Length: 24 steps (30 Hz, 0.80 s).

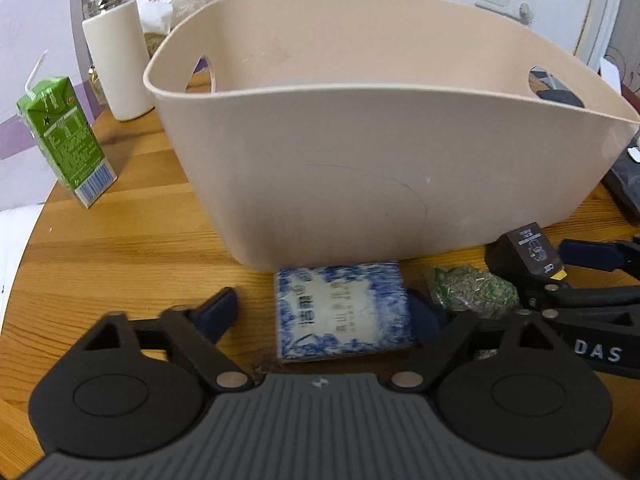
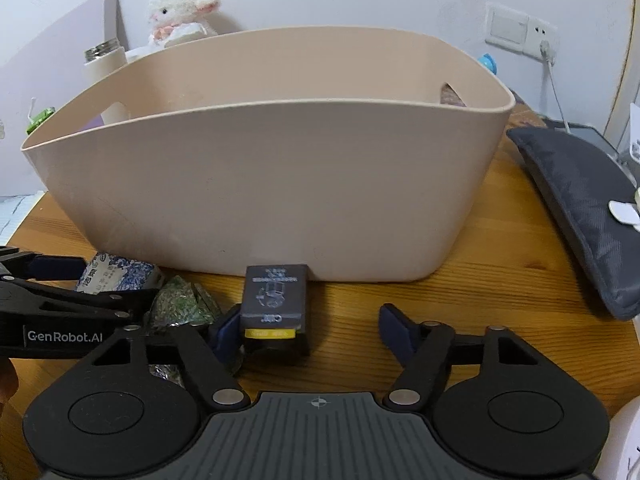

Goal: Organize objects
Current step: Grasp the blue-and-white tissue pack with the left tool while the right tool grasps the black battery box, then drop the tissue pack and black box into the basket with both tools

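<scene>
A beige plastic tub point(image 1: 360, 168) with handle holes stands on the round wooden table point(image 1: 132, 248); it also fills the right wrist view point(image 2: 272, 188). A blue-and-white box point(image 1: 344, 310) lies in front of it, between the wide-open fingers of my left gripper point(image 1: 324, 314), nearer the right finger. A small black box point(image 2: 275, 302) with a yellow strip lies at the tub's foot; my right gripper point(image 2: 310, 334) is open around it, its left finger point(image 2: 226, 330) touching the box. A green packet of dried leaves point(image 1: 470, 290) lies between the two boxes.
A green drink carton point(image 1: 66, 140) with a straw and a white flask point(image 1: 116, 56) stand at the left of the tub. A plush sheep point(image 2: 180, 12) sits behind it. A dark grey pouch point(image 2: 580, 208) lies at the right. The table edge curves at the left.
</scene>
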Each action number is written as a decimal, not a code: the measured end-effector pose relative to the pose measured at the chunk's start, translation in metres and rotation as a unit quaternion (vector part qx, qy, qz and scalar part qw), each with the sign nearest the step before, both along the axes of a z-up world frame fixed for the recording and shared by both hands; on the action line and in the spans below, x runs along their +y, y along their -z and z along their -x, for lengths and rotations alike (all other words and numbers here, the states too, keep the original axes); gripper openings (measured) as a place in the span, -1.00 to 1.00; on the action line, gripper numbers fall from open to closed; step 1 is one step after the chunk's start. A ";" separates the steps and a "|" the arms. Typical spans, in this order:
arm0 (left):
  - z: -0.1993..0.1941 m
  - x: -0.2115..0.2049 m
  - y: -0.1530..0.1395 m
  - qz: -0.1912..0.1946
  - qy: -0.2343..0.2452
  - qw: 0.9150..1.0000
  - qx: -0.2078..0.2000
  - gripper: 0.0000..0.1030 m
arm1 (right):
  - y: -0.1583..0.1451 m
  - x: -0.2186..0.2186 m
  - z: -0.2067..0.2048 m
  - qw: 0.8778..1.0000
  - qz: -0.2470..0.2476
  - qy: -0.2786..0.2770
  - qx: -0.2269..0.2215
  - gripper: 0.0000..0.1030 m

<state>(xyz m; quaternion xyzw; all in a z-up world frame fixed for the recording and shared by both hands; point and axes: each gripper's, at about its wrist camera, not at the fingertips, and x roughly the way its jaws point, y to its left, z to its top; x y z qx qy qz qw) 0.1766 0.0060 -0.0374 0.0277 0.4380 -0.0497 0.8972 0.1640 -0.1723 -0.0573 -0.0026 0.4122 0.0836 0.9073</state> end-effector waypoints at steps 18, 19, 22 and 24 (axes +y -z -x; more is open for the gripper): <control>0.034 0.015 -0.035 0.025 0.016 0.999 -0.029 0.26 | -0.049 0.001 0.042 0.997 0.024 -0.010 -0.069 -0.44; 0.038 0.016 -0.040 0.027 0.017 0.999 -0.035 0.26 | -0.056 -0.001 0.045 0.997 0.023 -0.010 -0.078 -0.44; 0.047 0.015 -0.058 0.030 0.022 0.998 -0.058 0.26 | -0.077 -0.006 0.051 0.995 0.017 -0.008 -0.101 -0.44; 0.053 0.014 -0.070 0.029 0.024 0.996 -0.076 0.26 | -0.091 -0.009 0.055 0.993 0.012 -0.005 -0.121 -0.44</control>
